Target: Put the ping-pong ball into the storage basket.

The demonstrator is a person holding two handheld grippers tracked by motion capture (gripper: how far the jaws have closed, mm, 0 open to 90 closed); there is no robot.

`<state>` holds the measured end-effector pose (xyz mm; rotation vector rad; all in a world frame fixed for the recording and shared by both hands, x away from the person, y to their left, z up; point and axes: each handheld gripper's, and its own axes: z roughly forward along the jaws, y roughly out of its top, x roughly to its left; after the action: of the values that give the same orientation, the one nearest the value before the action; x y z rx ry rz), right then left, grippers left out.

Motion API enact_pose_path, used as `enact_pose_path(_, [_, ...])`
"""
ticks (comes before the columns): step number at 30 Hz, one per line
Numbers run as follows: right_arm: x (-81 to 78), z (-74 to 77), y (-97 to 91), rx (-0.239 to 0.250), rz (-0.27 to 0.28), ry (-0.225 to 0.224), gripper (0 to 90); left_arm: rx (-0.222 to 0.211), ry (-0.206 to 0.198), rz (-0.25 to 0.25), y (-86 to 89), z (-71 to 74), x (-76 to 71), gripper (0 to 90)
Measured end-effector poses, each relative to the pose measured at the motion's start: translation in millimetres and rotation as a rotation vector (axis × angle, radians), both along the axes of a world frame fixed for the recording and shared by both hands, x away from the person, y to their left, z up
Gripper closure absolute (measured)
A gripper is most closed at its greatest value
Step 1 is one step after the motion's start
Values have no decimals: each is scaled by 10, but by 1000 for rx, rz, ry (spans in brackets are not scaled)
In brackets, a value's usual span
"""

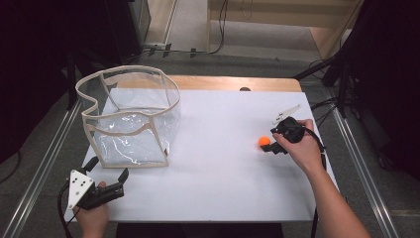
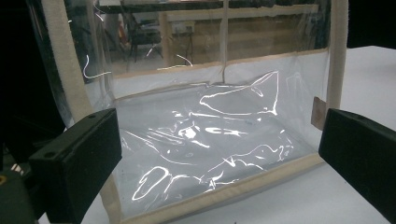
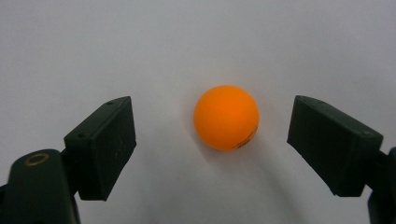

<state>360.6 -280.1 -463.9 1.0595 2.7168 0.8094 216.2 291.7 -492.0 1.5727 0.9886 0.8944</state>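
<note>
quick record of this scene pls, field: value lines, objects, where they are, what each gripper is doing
surface: white table top
bag: clear plastic bag with beige trim, standing open at the far left of the table
ball: orange ball, resting on the table at the right, apart from the bag
left gripper: left gripper, open, at the near left corner, facing the bag's side, holding nothing
right gripper: right gripper, open, its fingers either side of the ball, not yet touching it
ball in bag: no
</note>
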Motion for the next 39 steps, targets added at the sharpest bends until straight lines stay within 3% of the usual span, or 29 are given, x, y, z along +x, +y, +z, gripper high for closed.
enact_pose_path(4, [34,-23,25,-12,-1,19,209,1,0,-1,2,1,0,0])
enact_pose_path(16, [130,-125,94,-73,-1,43,284,1,0,-1,-1,0,0,0])
enact_pose_path(39, [196,-210,143,-116,-14,68,420,4,-2,-5,-2,0,-1,0])
